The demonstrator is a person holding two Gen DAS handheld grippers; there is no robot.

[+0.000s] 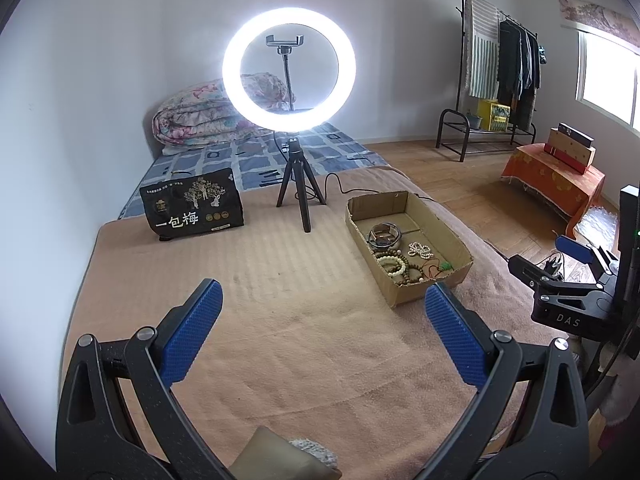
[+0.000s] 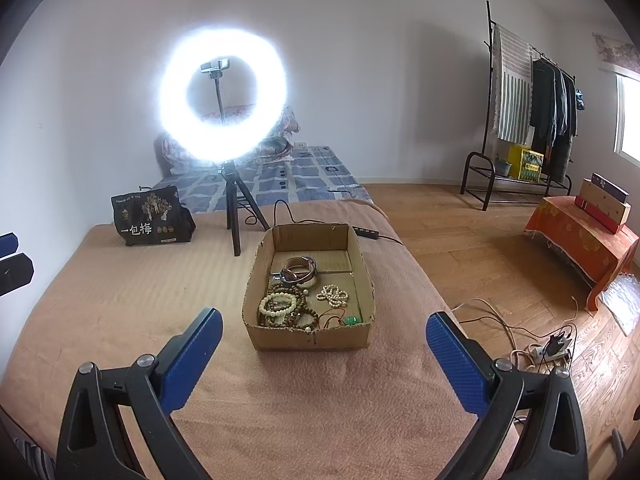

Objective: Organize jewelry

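A shallow cardboard box [image 2: 264, 276] stands on the tan blanket and holds jewelry: metal bangles [image 2: 299, 271], brown and cream bead bracelets [image 2: 285, 305], a white pearl strand [image 2: 333, 295] and a green pendant [image 2: 352, 320]. The box also shows in the left wrist view [image 1: 430, 284], to the right. My right gripper [image 2: 324, 322] is open and empty, just short of the box's near wall. My left gripper [image 1: 323, 296] is open and empty above bare blanket, left of the box. The right gripper's body [image 1: 568, 300] shows at the right edge of the left view.
A lit ring light on a tripod [image 1: 296, 184] stands behind the box, its cable [image 2: 376, 234] trailing right. A black printed bag [image 1: 192, 209] sits at the back left. The bed's right edge drops to a wooden floor with a power strip [image 2: 550, 350].
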